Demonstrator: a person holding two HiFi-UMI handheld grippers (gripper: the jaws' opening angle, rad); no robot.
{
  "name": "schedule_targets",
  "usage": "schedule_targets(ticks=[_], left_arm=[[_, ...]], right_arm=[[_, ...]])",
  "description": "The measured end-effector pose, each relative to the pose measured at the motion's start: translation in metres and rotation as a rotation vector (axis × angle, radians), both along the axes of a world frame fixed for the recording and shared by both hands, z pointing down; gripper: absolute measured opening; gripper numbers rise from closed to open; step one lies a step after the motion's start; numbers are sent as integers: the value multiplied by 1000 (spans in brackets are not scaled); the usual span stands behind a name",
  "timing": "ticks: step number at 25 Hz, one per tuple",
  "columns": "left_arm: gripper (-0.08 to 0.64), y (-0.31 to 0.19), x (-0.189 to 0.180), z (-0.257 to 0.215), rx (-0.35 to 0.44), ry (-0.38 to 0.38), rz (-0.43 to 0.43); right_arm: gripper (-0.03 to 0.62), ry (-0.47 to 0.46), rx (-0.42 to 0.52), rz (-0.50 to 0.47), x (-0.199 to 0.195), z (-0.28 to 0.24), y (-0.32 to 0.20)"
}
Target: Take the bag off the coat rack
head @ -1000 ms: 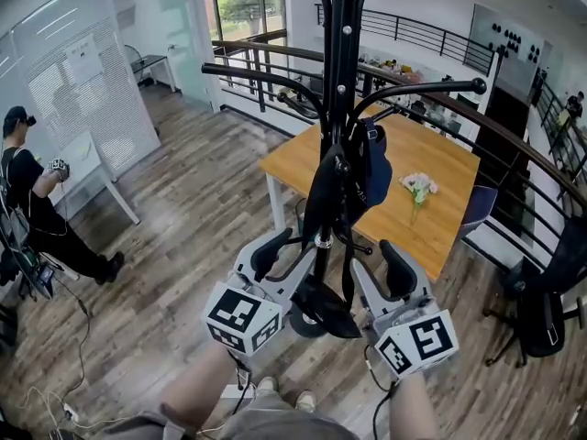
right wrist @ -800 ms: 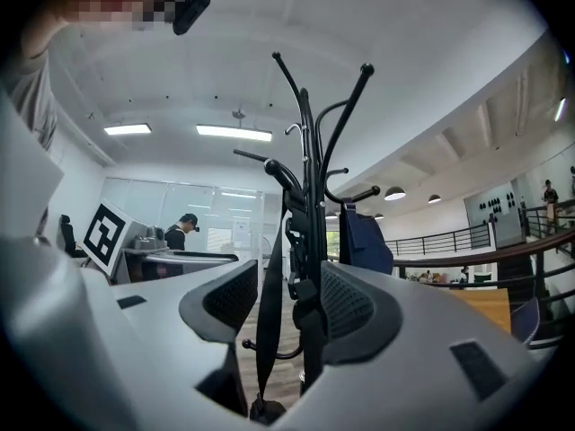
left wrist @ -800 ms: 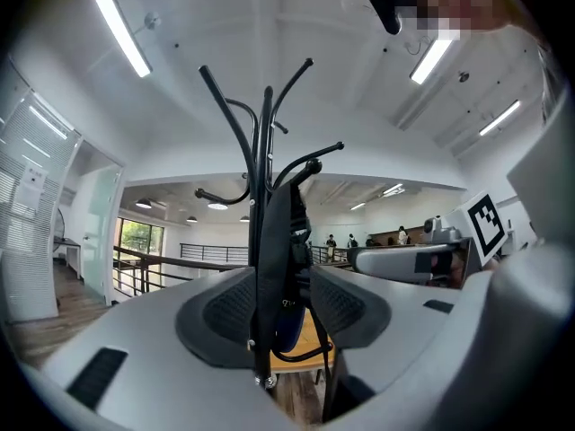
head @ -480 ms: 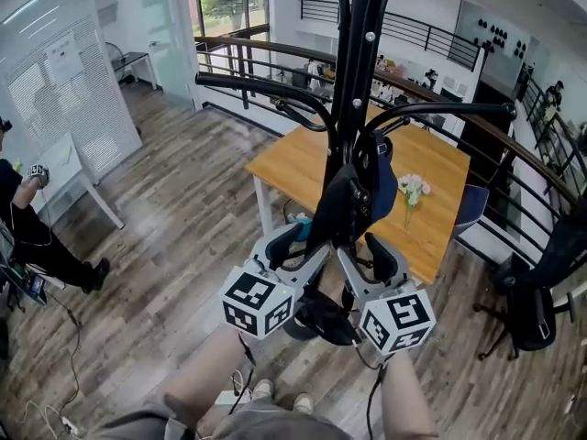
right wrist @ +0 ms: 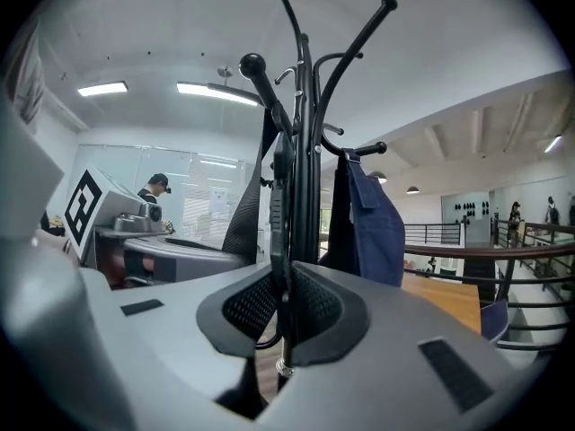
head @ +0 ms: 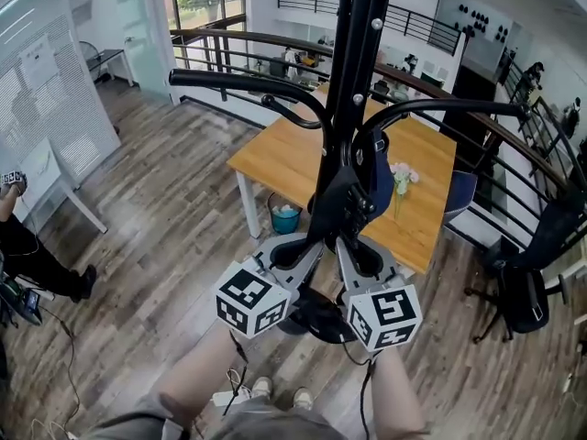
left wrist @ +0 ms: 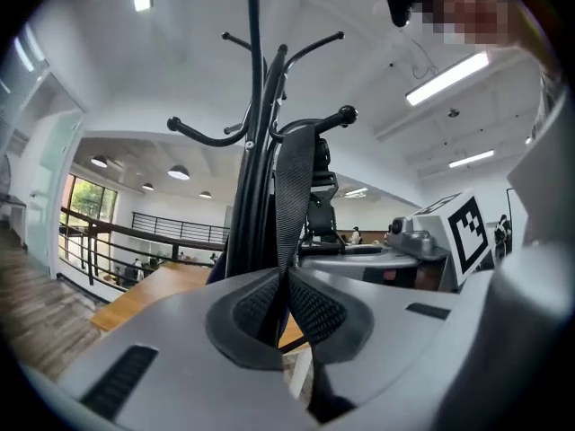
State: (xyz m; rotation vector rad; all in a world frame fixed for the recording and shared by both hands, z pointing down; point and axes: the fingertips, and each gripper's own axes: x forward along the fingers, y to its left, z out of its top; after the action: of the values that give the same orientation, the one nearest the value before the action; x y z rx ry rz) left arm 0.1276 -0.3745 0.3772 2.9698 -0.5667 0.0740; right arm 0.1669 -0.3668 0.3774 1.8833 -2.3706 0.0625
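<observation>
Left gripper (left wrist: pixel 287 281) and right gripper (right wrist: pixel 283 299), jaws just closing on likely bag straps (left wrist: pixel 293 191)

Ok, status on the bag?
Just closed: left gripper on one strap, right gripper on another. The bag hangs on the rack. A blue cloth hangs beside it.

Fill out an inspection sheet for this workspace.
Surface: wood-plank floor.
Job's things: black fabric bag hanging on black metal coat rack.
Clutter: navy fabric item on the same rack.
Grippers: left gripper jaws just closed on wide black webbing strap; right gripper just closed on narrow black strap.
Cables: white power strip with leads by the feet.
Surroundings: wooden table, blue bucket, metal railing, black office chair, another person.
</observation>
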Motion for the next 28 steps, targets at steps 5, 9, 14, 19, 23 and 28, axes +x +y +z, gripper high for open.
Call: schedule_targets(ticks=[5,9,14,19,23,28], left_arm=[[17,-8,-10,1,-6,-37,-32],[17,3,-19,-8,-20,-7,-58],[17,11,-36,-47,17,51,-38],[17,32,-45,-93,94,109,-15],[17,48,-46,-128,140,142,29],[17,81,-27,-157,181,202,90]], right_arm=[[52,-31,23,65,8,-13,3],[52,-61,50,86,12,-28,17],[51,1,116,66,6,-62,35],[51,-1,185,72,16,-106,64],[51,-14,231,86,28,-134,88],[51,22,294,141,41,-160,134]])
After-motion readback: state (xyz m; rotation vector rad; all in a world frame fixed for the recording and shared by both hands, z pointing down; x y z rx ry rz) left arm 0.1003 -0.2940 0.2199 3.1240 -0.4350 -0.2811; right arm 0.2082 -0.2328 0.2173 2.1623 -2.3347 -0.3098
